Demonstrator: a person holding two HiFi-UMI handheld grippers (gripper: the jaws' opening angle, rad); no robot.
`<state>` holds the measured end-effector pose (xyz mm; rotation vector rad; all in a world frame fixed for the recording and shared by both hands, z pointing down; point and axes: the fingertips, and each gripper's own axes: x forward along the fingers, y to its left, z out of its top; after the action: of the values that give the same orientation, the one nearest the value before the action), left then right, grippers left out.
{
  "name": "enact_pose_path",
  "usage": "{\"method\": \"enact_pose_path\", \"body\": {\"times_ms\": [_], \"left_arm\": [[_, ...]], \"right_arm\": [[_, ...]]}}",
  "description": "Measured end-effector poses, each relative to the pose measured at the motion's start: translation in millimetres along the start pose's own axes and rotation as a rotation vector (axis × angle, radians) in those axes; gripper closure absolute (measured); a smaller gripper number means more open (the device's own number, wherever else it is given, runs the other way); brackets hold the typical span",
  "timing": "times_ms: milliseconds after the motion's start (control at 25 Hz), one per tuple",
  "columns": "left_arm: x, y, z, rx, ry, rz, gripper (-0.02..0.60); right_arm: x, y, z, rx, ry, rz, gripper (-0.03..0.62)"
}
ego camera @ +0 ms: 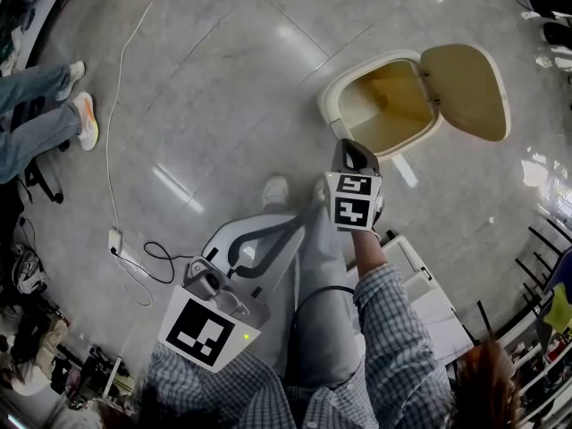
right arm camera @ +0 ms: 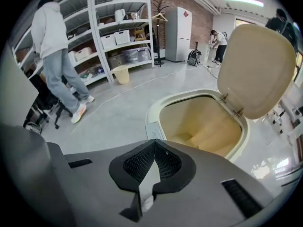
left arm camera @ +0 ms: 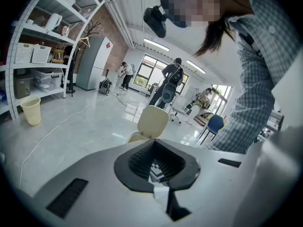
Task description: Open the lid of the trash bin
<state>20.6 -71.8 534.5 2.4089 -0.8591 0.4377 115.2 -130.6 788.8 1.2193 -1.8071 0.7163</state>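
The cream trash bin (ego camera: 332,96) stands on the floor with its lid (ego camera: 465,92) swung fully back, so the empty inside shows. My right gripper (ego camera: 350,150) hovers just in front of the bin's near rim (right arm camera: 156,110), jaws shut with nothing between them. In the right gripper view the raised lid (right arm camera: 258,67) stands upright behind the opening, and a front latch tab (right arm camera: 154,130) lies right beyond my fingertips. My left gripper (ego camera: 299,222) is held low by the person's legs, also shut and empty. It points toward the bin's lid (left arm camera: 153,122) from farther away.
A white cable (ego camera: 112,150) with a plug block (ego camera: 115,239) runs across the floor at left, near another person's shoes (ego camera: 85,119). Shelving (right arm camera: 118,27), a small waste basket (right arm camera: 122,74) and a fridge (right arm camera: 178,32) line the far wall. White equipment (ego camera: 420,275) sits at right.
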Motion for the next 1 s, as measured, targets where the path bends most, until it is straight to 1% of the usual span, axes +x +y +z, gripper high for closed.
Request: {"method": "enact_pose_path", "body": {"times_ms": [80, 360, 680, 880, 1000], "left_arm": [[-3, -1, 1, 0.008, -0.001, -0.006, 0.577], [-10, -4, 11, 0.028, -0.013, -0.014, 0.577], [-21, -16, 45, 0.011, -0.044, -0.014, 0.577], [-33, -22, 70, 0.018, -0.052, -0.01, 0.577], [-42, -24, 90, 0.024, -0.078, 0.001, 0.577]], "right_arm": [[-8, -4, 1, 0.05, -0.028, 0.023, 0.576], [-52, -12, 13, 0.073, -0.094, 0.056, 0.576], [-118, -11, 47, 0.076, -0.195, 0.094, 0.576], [-159, -16, 75, 0.096, -0.27, 0.084, 0.576], [-184, -17, 91, 0.106, -0.305, 0.086, 0.576]]}}
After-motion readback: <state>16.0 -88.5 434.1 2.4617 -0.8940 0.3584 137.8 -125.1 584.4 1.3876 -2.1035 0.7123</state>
